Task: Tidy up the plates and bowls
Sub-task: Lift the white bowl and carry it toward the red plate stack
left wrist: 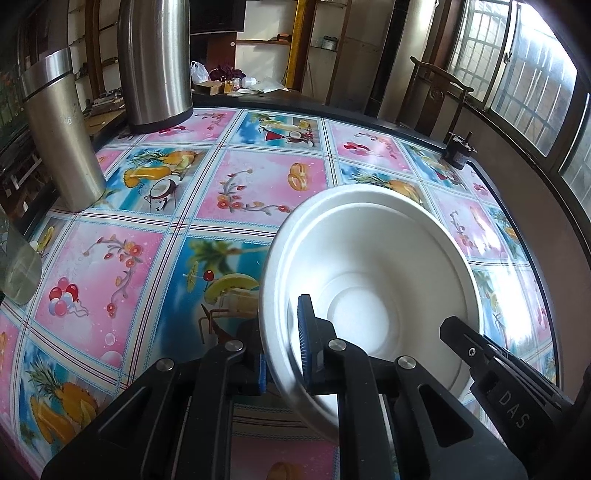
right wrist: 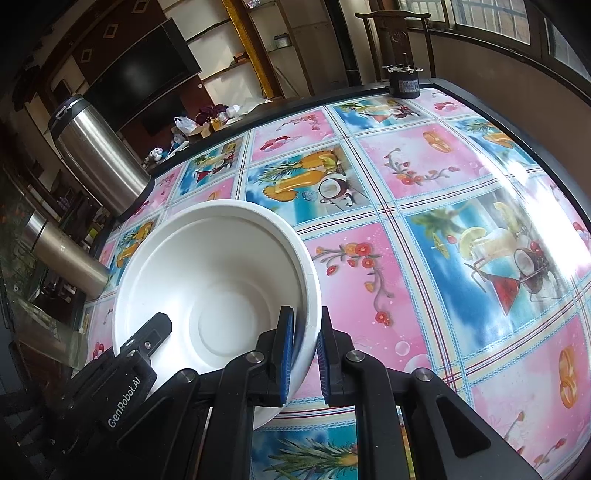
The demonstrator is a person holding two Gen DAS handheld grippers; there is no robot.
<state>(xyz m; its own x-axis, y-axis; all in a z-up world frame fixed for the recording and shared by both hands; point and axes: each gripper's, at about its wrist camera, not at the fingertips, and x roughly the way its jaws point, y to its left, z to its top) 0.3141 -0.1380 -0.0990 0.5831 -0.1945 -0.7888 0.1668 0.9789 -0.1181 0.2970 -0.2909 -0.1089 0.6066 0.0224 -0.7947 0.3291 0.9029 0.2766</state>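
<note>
A white bowl (left wrist: pixel 369 258) (right wrist: pixel 207 266) hangs tilted just above the colourful fruit-print table (left wrist: pixel 110 277) (right wrist: pixel 424 258). A second rim line inside it suggests two nested bowls. My left gripper (left wrist: pixel 282 332) is shut on the bowl's left rim, with one blue pad inside and the other outside the wall. My right gripper (right wrist: pixel 306 314) clamps the opposite rim the same way. Each wrist view also shows a black finger of the other gripper: the right gripper's finger (left wrist: pixel 465 339) and the left gripper's finger (right wrist: pixel 151 332) reach into the bowl.
Two steel flasks stand at the table's far left, a large one (left wrist: pixel 155 62) (right wrist: pixel 96 155) and a slimmer one (left wrist: pixel 62 129) (right wrist: pixel 62 254). A small black device (left wrist: pixel 458 151) (right wrist: pixel 404 83) sits at the far corner by a wooden chair (left wrist: pixel 439 88) (right wrist: pixel 399 33).
</note>
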